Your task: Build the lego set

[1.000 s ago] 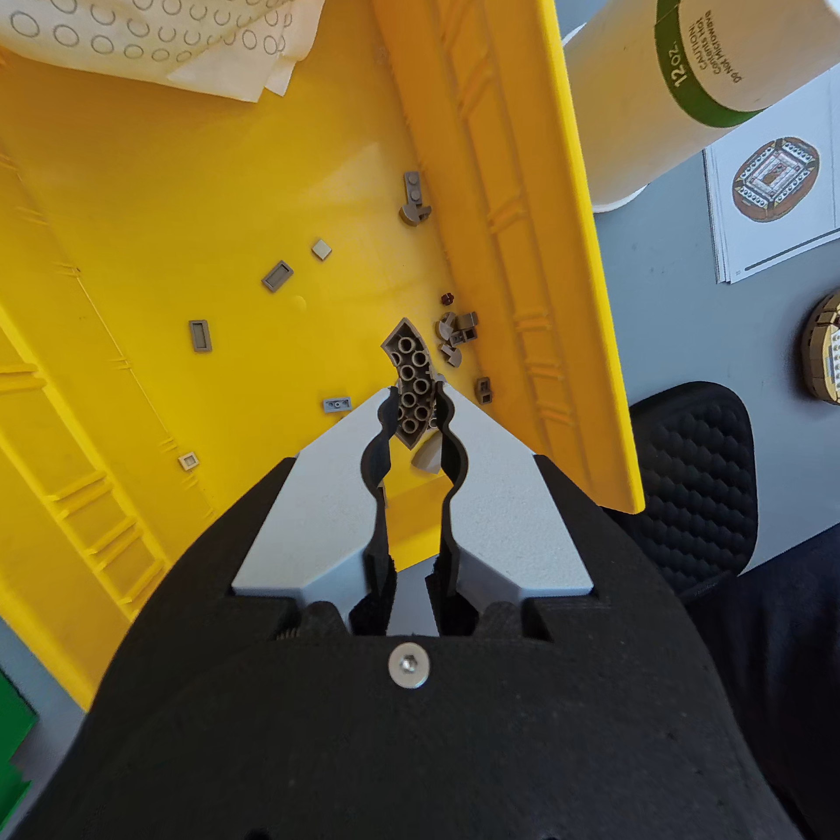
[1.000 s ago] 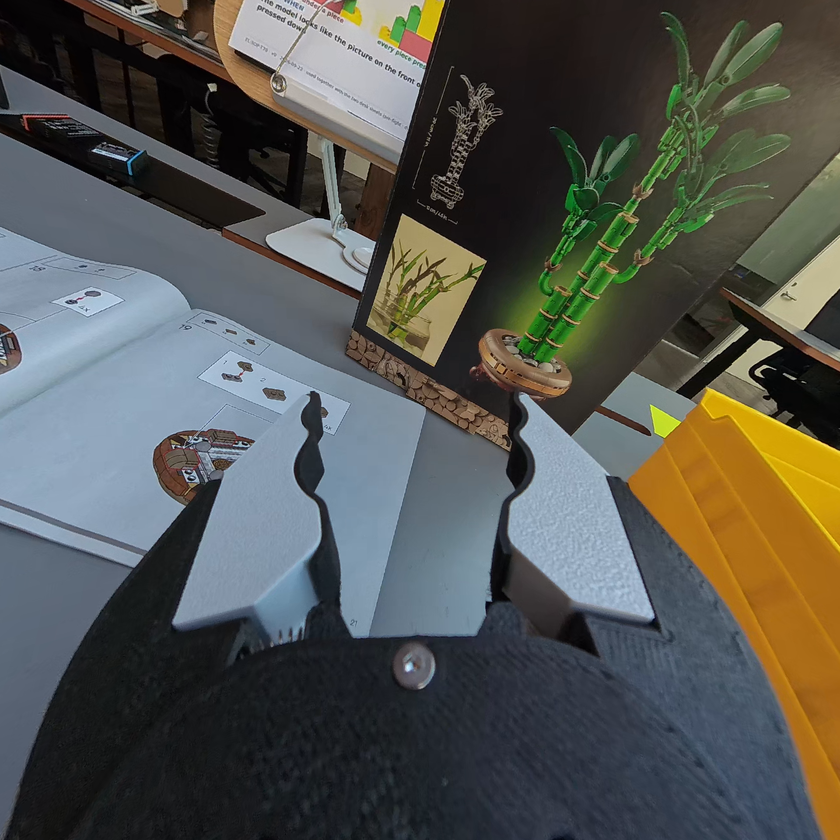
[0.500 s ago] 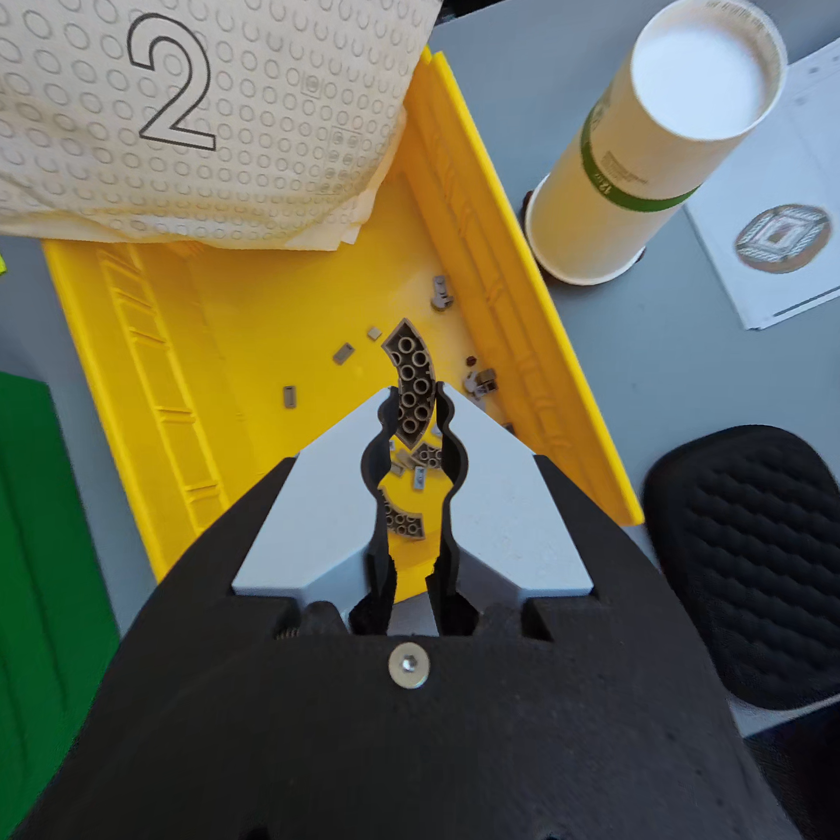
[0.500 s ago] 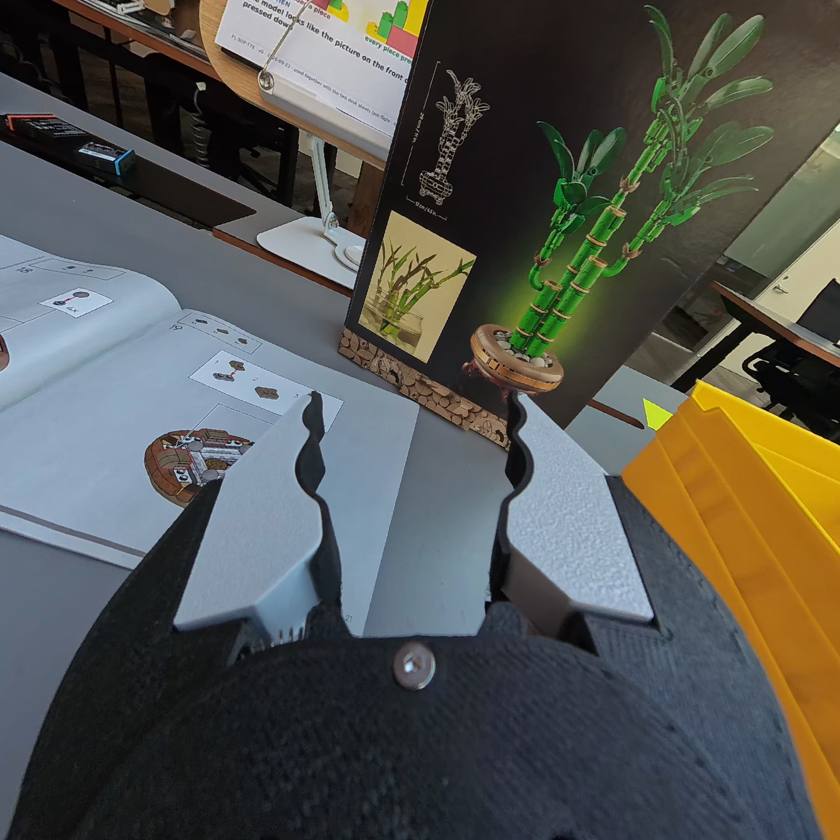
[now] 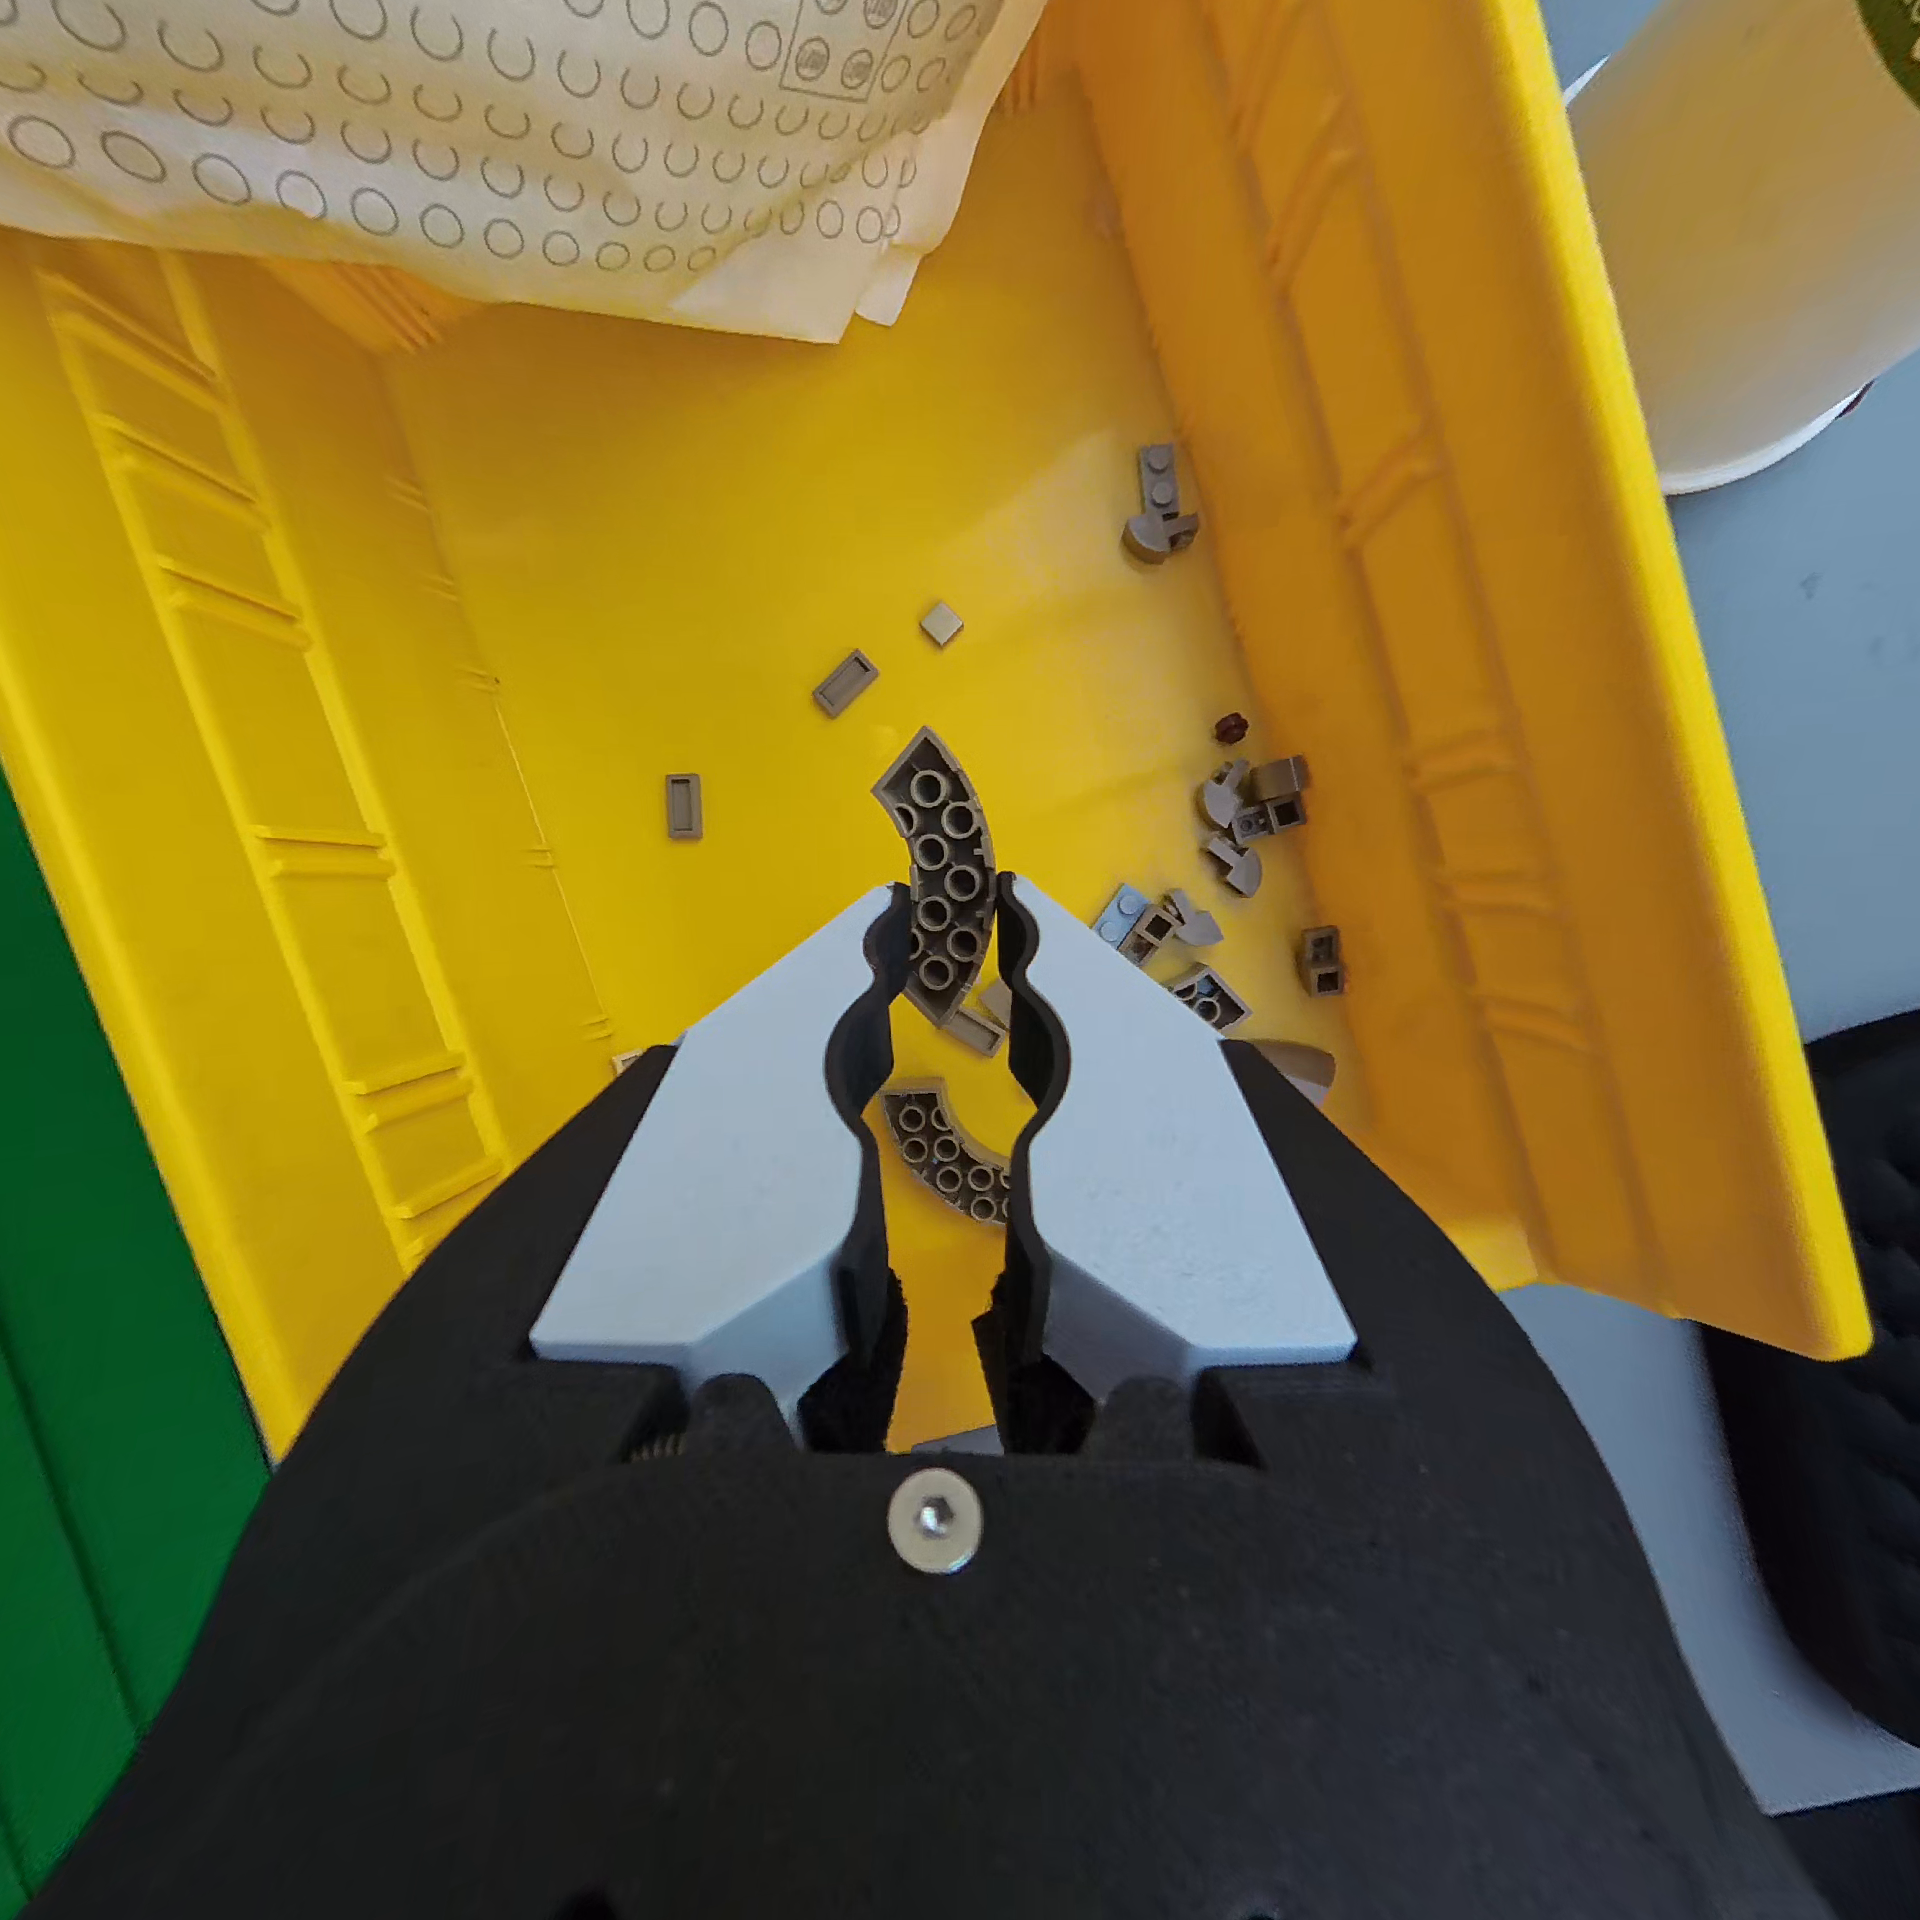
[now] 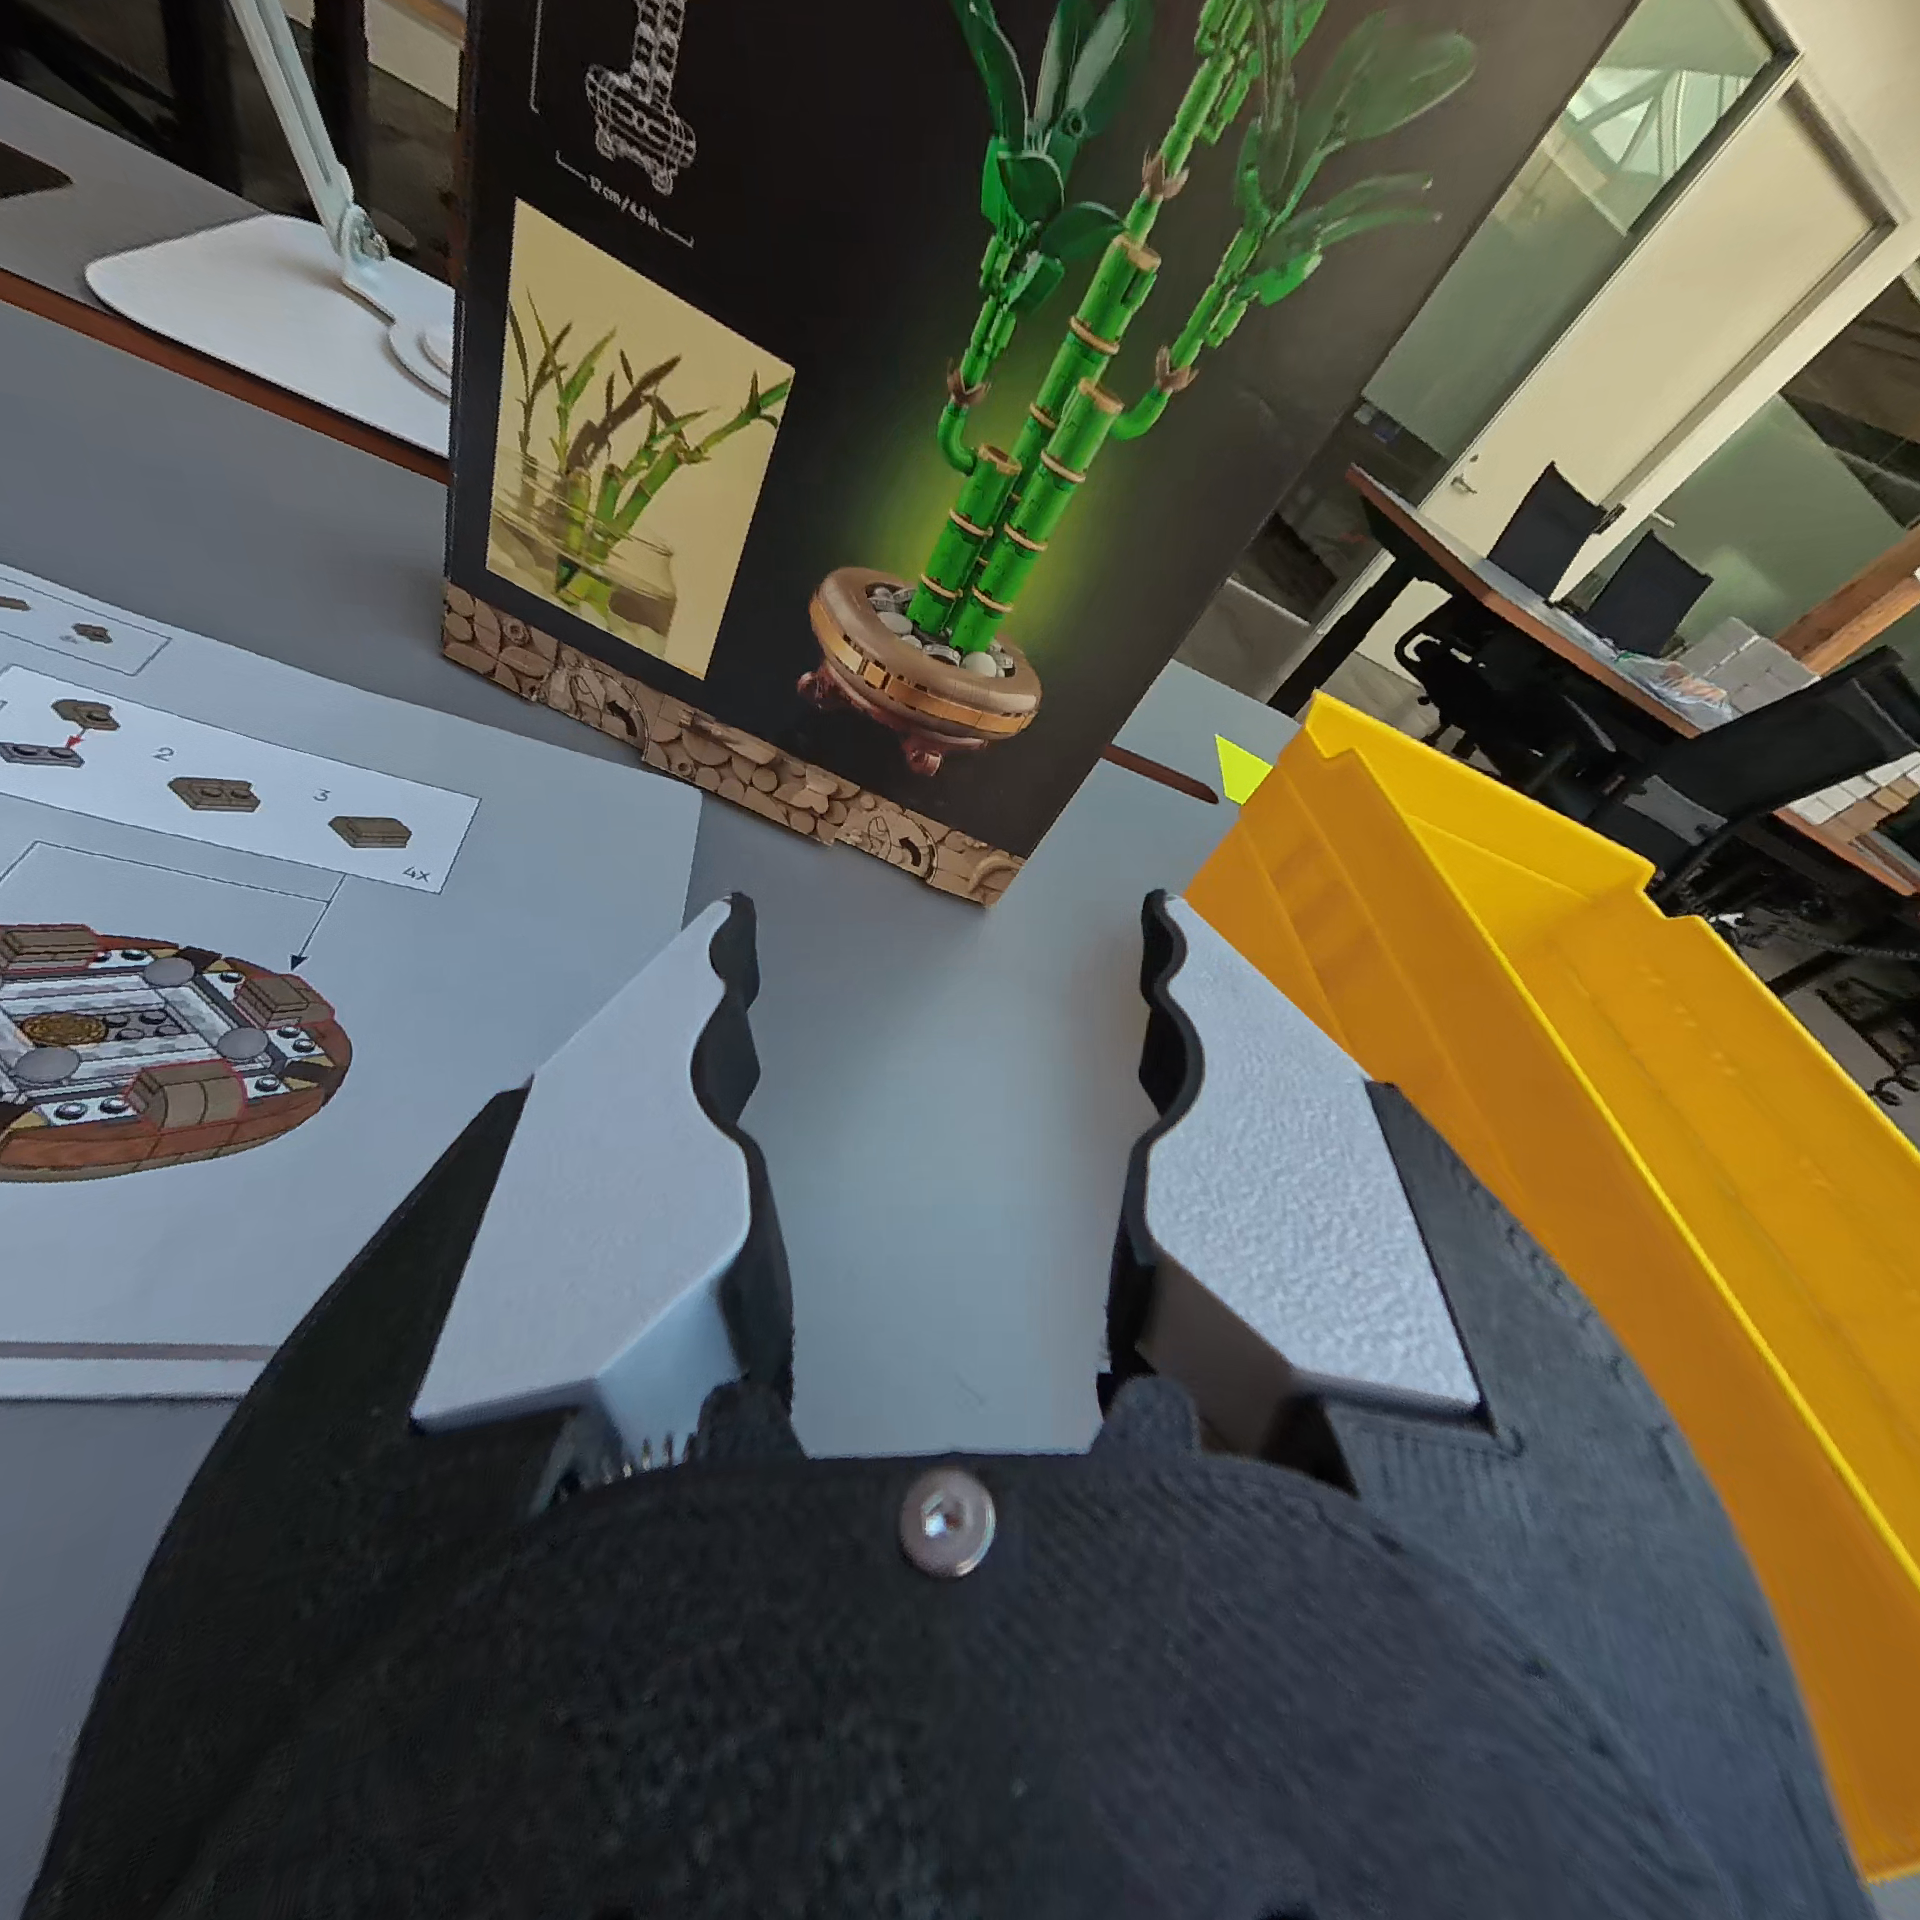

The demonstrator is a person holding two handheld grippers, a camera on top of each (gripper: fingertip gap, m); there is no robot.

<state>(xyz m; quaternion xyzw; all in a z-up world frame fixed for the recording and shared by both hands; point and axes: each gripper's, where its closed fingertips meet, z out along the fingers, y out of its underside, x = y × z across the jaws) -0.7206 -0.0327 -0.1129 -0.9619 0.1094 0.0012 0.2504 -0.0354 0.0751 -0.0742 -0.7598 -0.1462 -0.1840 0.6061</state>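
A: Left gripper (image 5: 943, 902)?
B: Jaws clamped on a curved grey brick (image 5: 938, 852), underside up, above the yellow bin (image 5: 644, 540) w/ loose small pieces (image 5: 1247, 821).
A: Right gripper (image 6: 945, 914)?
B: Jaws wide apart, empty, over the bench (image 6: 914, 1039), btwn instruction booklet (image 6: 312, 935) & bin.

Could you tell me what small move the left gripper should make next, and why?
Probably lift clear of the yellow tray: the left gripper is shut on the curved grey brick, and the right gripper hangs open above the table, nothing in it.
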